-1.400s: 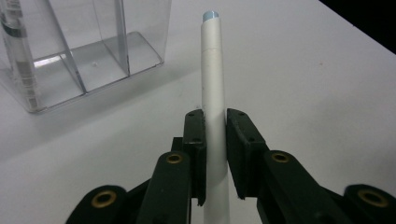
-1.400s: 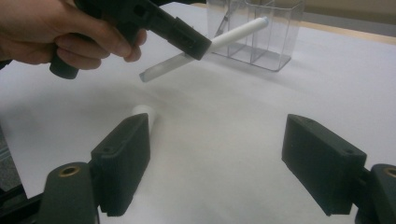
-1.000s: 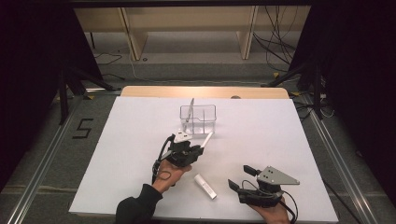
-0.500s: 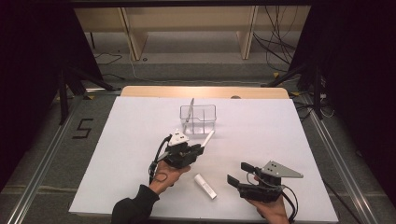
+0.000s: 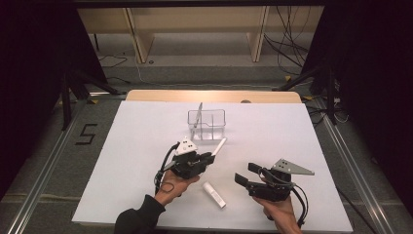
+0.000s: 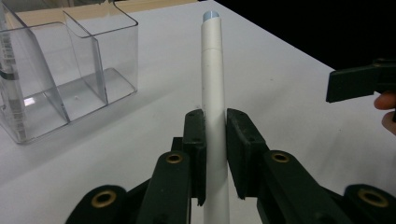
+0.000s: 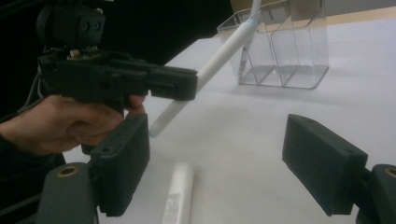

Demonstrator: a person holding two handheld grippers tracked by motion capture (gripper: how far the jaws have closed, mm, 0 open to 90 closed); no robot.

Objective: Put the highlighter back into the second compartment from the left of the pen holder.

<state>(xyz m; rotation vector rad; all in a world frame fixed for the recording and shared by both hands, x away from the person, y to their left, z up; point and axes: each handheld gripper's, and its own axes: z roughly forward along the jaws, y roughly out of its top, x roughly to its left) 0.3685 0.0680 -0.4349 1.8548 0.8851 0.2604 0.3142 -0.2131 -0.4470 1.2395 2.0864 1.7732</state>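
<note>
My left gripper [image 5: 208, 159] [image 6: 215, 140] is shut on a long white marker [image 6: 213, 88] [image 5: 219, 146] [image 7: 219, 56], which sticks out ahead of the jaws toward a clear plastic organizer [image 5: 207, 124] [image 6: 65, 70] [image 7: 280, 46]. The marker is lifted off the table, its blue-tipped end near the box. A slim pen [image 5: 197, 113] leans upright in the organizer's left compartment. My right gripper [image 5: 244, 173] [image 7: 224, 163] stands open at the front right, empty. A short white cap [image 5: 214, 194] [image 7: 180, 196] lies flat on the table between the two grippers.
The white tabletop [image 5: 292, 136] has free room on the left and right sides. A wooden strip [image 5: 214, 96] runs along its far edge. A floor mark reading 5 [image 5: 85, 134] lies left of the table; cables and stands sit beyond.
The left gripper with the marker has shifted slightly toward the front and left. The right gripper has eased a little lower in the high view. Both jaw states look unchanged.
</note>
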